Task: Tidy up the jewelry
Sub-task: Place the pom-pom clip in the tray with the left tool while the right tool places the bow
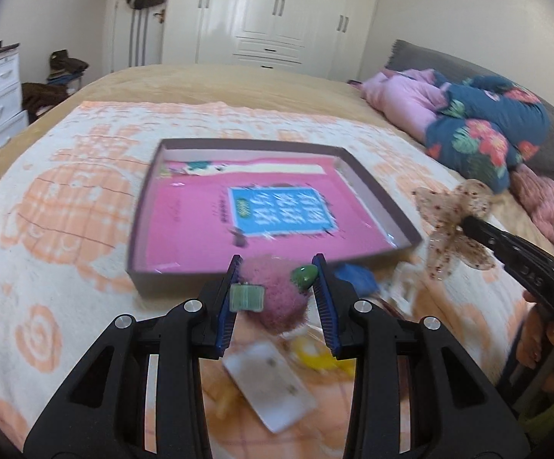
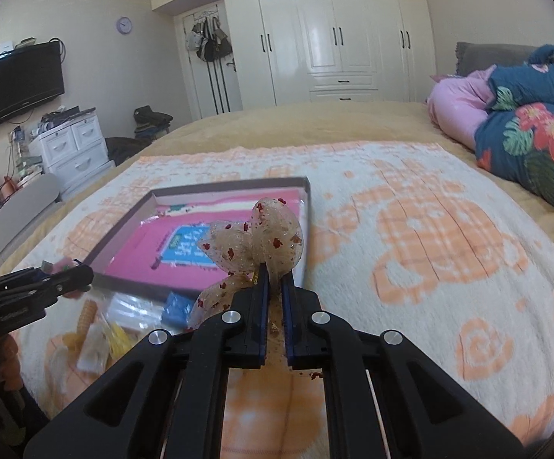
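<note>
My left gripper [image 1: 277, 267] is shut on a pink fuzzy hair ornament [image 1: 277, 302] with small green pieces, lifted above the blanket near the front rim of a shallow dark box [image 1: 139, 244] lined in pink. My right gripper [image 2: 273, 273] is shut on a translucent butterfly bow [image 2: 273, 237] speckled red, held up beside the box [image 2: 124, 225]. From the left wrist view the bow [image 1: 449, 222] hangs right of the box, pinched by the right gripper [image 1: 468, 225]. The left gripper [image 2: 82, 273] shows at the left edge of the right wrist view.
Loose items lie on the peach-patterned blanket in front of the box: a white card [image 1: 269, 386], a yellow piece [image 2: 118, 334], a blue piece [image 2: 175, 308], clear bags [image 2: 135, 306]. Folded floral bedding [image 2: 525, 145] lies at the right. A white dresser [image 2: 74, 145] stands left of the bed.
</note>
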Action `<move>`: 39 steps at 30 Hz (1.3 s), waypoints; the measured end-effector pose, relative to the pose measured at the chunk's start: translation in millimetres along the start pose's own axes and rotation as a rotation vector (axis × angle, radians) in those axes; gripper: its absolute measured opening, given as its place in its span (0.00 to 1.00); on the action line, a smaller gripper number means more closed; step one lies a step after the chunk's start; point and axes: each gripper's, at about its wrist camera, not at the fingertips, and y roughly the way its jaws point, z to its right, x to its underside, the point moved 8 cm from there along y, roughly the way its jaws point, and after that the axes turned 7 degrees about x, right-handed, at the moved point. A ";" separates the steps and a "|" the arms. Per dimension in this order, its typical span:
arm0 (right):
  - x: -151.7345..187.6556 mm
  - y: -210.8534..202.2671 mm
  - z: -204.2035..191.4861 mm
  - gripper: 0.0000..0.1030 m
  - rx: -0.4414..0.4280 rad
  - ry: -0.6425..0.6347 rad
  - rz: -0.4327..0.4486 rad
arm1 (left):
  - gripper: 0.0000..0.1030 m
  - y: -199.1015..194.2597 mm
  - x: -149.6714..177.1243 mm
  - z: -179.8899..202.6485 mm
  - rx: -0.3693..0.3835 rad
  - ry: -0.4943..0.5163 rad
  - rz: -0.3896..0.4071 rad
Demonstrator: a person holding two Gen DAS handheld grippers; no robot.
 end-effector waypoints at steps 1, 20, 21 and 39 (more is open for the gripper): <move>-3.3 2.4 -2.1 0.06 -0.001 -0.004 0.003 | 0.27 1.9 -3.8 -6.0 -0.007 -0.010 0.002; -28.7 72.4 -44.3 0.06 -0.034 -0.029 -0.069 | 0.28 53.2 -34.6 -75.5 -0.091 -0.073 -0.027; -28.1 75.6 -46.6 0.06 -0.036 -0.031 -0.076 | 0.28 54.7 -34.5 -77.2 -0.096 -0.073 -0.028; -4.6 102.3 -38.0 0.21 0.052 -0.025 -0.149 | 0.35 57.2 -32.0 -79.7 -0.089 -0.057 -0.018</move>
